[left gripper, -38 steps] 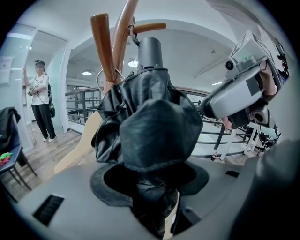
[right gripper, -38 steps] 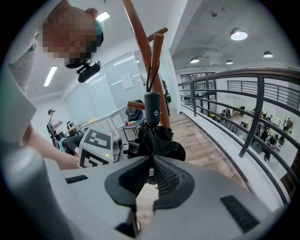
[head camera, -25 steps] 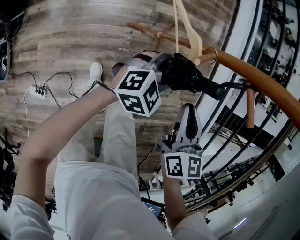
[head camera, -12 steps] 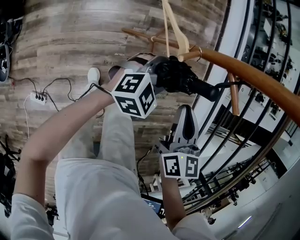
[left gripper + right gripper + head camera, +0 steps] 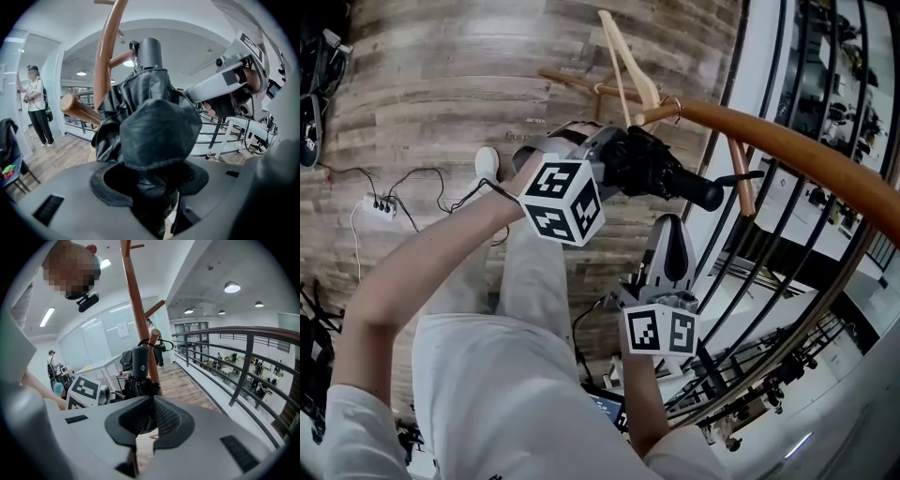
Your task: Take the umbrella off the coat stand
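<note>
Bright, even indoor light; ceiling lamps (image 5: 232,286) glare white. Strong fisheye bend, dark vignette at corners in both gripper views. Black umbrella (image 5: 154,126) close up, soft, little detail in shadow.

In the head view, the way past the umbrella (image 5: 652,169) is barred by the coat stand pole (image 5: 797,150), which is arched over it, and by a peg (image 5: 652,114) set just above it. A second peg (image 5: 741,187) is placed near the handle end, and a wooden hanger (image 5: 617,70) is hung beside the first. The right side is closed off by a black railing (image 5: 241,369). Open room is left over the wooden floor (image 5: 441,84) at the left.
</note>
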Demonstrator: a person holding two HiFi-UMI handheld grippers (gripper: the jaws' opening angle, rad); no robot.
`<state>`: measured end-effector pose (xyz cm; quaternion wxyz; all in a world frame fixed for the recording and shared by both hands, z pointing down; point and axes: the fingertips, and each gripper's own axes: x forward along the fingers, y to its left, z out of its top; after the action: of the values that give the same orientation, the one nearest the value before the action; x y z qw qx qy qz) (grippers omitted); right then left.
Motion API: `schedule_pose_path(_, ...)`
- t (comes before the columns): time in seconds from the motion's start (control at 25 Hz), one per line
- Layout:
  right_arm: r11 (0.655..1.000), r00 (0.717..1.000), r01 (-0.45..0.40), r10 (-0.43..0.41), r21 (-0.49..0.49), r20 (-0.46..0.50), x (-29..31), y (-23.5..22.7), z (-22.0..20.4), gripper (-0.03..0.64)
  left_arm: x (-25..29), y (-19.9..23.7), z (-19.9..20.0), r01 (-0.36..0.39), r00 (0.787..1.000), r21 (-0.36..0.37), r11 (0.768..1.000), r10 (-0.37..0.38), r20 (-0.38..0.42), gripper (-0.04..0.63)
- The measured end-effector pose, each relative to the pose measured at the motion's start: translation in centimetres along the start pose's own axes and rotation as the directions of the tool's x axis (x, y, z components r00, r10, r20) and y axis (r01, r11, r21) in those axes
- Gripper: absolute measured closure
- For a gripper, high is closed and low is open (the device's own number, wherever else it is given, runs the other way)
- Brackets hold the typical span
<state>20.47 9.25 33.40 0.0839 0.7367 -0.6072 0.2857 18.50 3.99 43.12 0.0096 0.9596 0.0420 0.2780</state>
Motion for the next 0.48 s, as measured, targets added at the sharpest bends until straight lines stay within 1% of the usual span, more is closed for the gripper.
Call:
schedule_pose_path(0.36,1.000,0.999,0.019,-0.019,-0.015,0.038,-1.1,-0.1,2.6,0.568,-1.6,-0.8,2.0,0.011,1.000,-0.003,1.000,-0.011,0.008,0.348)
schedule_pose_path(0.48,0.999,0.999,0.026,-0.025,-0.019,0.048,-1.8,0.2,3.6,0.568,-2.5,-0.9,3.1,0.018,1.000,-0.018,1.000,-0.018,0.024,0.348)
